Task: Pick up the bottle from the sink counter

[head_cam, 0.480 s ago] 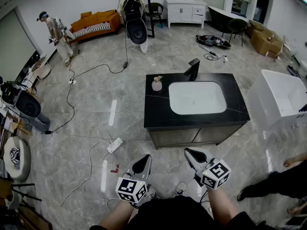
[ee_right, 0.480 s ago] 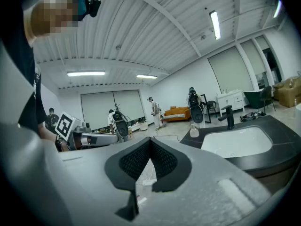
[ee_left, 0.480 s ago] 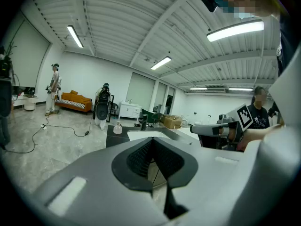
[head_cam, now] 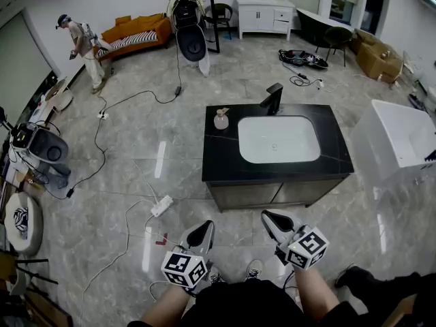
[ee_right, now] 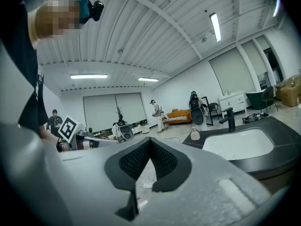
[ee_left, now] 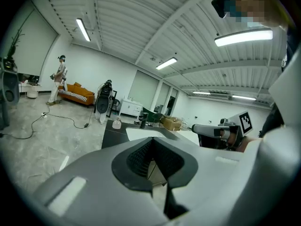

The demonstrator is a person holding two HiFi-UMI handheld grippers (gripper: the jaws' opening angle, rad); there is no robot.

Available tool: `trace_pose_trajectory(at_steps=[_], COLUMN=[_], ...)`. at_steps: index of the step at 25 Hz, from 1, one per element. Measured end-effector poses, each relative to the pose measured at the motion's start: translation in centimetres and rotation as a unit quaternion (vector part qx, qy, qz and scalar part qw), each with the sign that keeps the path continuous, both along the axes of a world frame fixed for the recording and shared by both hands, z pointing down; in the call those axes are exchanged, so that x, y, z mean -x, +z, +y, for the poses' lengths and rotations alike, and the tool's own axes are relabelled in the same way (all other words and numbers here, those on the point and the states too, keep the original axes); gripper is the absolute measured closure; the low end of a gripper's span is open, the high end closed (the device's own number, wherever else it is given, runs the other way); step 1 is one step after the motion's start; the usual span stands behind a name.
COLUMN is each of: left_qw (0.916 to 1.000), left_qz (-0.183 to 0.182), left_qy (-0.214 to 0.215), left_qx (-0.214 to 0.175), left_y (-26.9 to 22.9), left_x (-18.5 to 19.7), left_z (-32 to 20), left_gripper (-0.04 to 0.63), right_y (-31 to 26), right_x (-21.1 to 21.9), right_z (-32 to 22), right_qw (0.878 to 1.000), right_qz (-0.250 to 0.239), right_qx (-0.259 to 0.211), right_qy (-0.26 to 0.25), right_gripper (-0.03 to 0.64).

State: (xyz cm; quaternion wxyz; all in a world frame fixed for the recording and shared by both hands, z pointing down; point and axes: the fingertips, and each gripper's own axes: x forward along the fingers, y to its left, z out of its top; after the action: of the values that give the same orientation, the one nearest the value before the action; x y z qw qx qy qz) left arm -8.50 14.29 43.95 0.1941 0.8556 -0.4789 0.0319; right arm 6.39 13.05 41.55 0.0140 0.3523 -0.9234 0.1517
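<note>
Approaching the counter is the step in hand: we stand well short of the black sink counter [head_cam: 225, 165] with its white rectangular basin [head_cam: 279, 139] and black faucet [head_cam: 274, 98]. The small, pale, round-bodied bottle with a narrow top [head_cam: 221, 119] stands upright on the counter's far left corner, just beside the basin and left of the faucet, untouched. We judge that the pick has not begun. The next move calls for stepping forward, carrying one tool toward the bottle, and opening it before it reaches the bottle's body. The left tool [head_cam: 201, 234] is on the bottle's side, so we judge it the likelier choice. We hold both tools low in front of us, well apart from the counter. The left tool has its jaws together and holds nothing. The right tool [head_cam: 274, 223] likewise has its jaws together, with nothing between them.
</note>
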Motion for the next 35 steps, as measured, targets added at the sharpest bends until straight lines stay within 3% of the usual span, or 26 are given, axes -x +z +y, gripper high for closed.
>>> trace_pose_trajectory(at_steps=[35], left_qw=[0.9996], left_qz=[-0.017], left_qy=[-0.021], left_qx=[0.001], left_y=[0.2], left_x=[-7.8], left_z=[-0.3], left_gripper=[0.592], right_y=[0.4], right_x=[-8.0], right_z=[-1.3], right_qw=[1.0], right_qz=[-0.021], right_qx=[0.002], right_qy=[-0.017], right_gripper=[0.615])
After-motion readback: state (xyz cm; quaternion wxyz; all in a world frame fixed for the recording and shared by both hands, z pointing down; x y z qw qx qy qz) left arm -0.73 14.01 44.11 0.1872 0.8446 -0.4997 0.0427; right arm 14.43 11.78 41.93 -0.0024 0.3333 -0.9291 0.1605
